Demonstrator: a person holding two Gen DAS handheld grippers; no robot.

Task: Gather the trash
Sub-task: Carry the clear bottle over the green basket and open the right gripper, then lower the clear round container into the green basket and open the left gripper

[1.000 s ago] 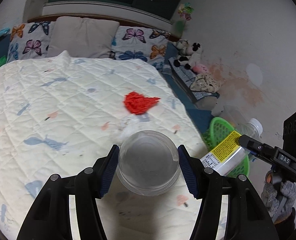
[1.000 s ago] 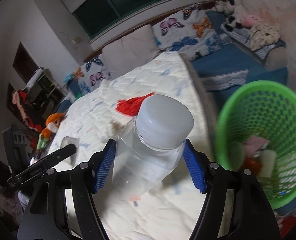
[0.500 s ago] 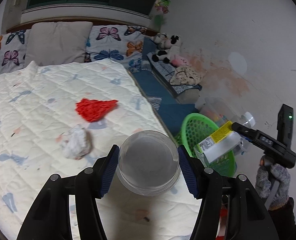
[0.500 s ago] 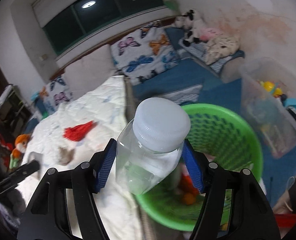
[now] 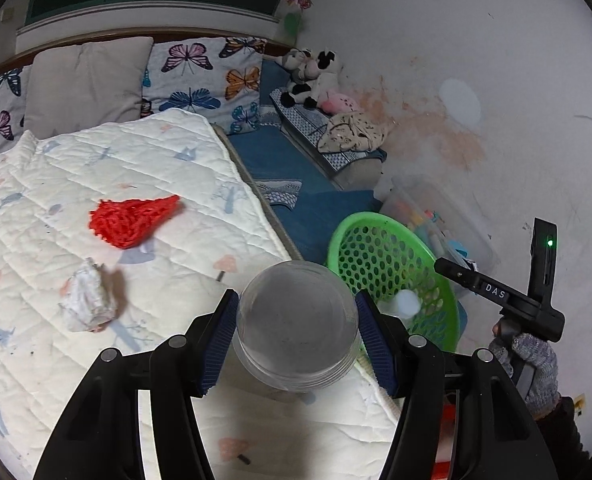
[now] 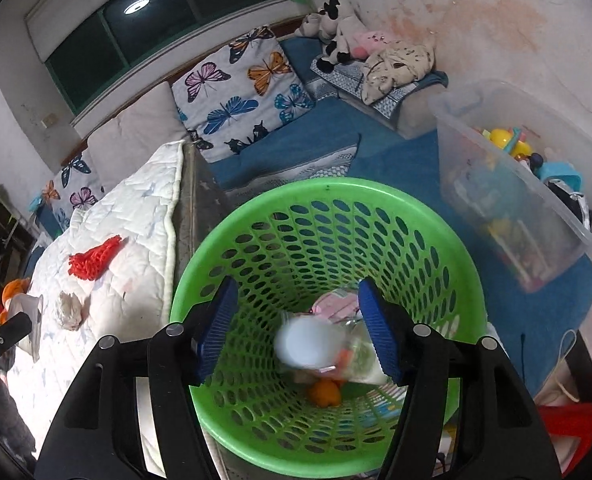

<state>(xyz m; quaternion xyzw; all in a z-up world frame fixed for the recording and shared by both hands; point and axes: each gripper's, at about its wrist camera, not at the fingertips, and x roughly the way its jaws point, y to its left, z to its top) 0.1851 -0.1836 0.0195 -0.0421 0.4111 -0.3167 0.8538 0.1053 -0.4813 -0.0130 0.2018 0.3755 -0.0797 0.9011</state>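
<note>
The bed (image 5: pixel 107 368) fills the left wrist view from nine to six o'clock. The green basket (image 5: pixel 376 224) stands on the floor beside it, at three o'clock.

My left claw (image 5: pixel 296 334) is clenched on a clear plastic cup (image 5: pixel 296 320) above the bed's edge. If I let go too early, I think the cup lands on the quilt, not in the basket.

My right claw (image 6: pixel 298 330) stands released over the basket; the bottle (image 6: pixel 316 344) is blurred and free between its jaws, inside the basket.

A red net (image 5: pixel 131 218) and a crumpled tissue (image 5: pixel 85 304) lie on the bed at ten o'clock and are easy to forget.
</note>
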